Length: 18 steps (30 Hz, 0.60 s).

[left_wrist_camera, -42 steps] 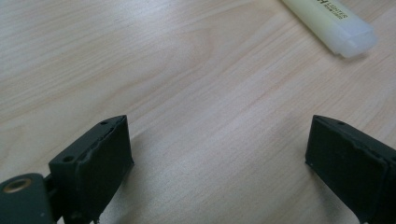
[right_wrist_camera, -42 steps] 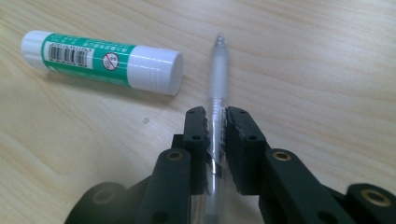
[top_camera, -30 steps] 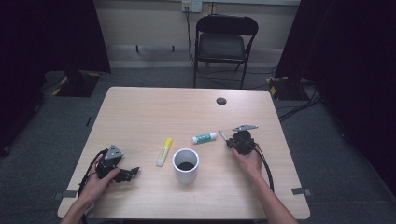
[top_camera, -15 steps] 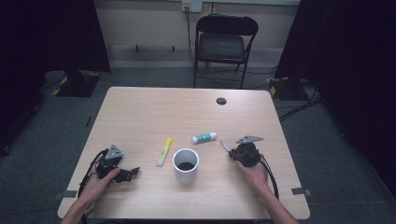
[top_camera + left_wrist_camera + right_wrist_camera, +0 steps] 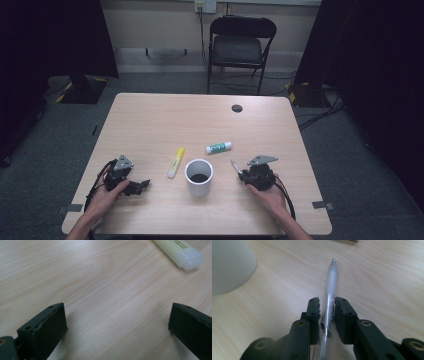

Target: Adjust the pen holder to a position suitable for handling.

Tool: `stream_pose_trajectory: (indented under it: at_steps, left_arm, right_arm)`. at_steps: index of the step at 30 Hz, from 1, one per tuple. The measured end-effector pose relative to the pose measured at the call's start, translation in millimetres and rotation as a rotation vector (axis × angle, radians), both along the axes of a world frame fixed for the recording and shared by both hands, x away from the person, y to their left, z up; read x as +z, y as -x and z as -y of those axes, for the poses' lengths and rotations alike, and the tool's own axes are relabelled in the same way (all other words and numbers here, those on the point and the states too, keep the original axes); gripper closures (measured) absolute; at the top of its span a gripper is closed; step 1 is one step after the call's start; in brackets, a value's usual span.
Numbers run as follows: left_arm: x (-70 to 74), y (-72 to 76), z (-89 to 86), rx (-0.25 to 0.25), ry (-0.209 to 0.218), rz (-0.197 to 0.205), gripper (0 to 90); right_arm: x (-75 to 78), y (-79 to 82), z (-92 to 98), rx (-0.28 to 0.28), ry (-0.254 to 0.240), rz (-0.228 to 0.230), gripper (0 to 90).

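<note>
Right gripper view has the pen (image 5: 329,297) between the right gripper (image 5: 327,305) pads, which have just been easing apart, the grip loosening, the tip pointing past the white cup (image 5: 229,265). Better to lift it upright over the cup before letting go. High view shows the left gripper (image 5: 142,185) resting wide open, empty, near the yellow highlighter (image 5: 175,162).

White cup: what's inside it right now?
From above, the white cup shows a dark interior with nothing sticking out; its bottom is too dark to judge. The pen lies outside it.
</note>
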<state>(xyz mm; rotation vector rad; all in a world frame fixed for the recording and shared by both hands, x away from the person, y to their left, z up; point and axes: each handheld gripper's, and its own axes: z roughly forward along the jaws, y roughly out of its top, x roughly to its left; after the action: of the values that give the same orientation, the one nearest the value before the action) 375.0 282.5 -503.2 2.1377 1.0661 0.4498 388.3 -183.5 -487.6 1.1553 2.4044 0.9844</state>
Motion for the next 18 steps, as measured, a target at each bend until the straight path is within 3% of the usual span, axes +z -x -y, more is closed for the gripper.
stream_pose_trajectory:
  at_steps: [5,9,18]
  left_arm:
    - [0.0,0.0,0.0,0.0,0.0,0.0,1.0]
    - [0.0,-0.1,0.0,-0.001,-0.001,0.001,1.0]
    - [0.2,-0.6,0.1,-0.002,-0.009,0.0,0.6]
  right_arm:
    - [0.1,-8.4,-8.6,0.004,0.017,0.007,70.5]
    - [-0.9,-18.7,-13.2,0.002,-0.002,0.007,70.5]
    - [-1.2,-30.5,-22.1,-0.003,0.007,0.014,72.2]
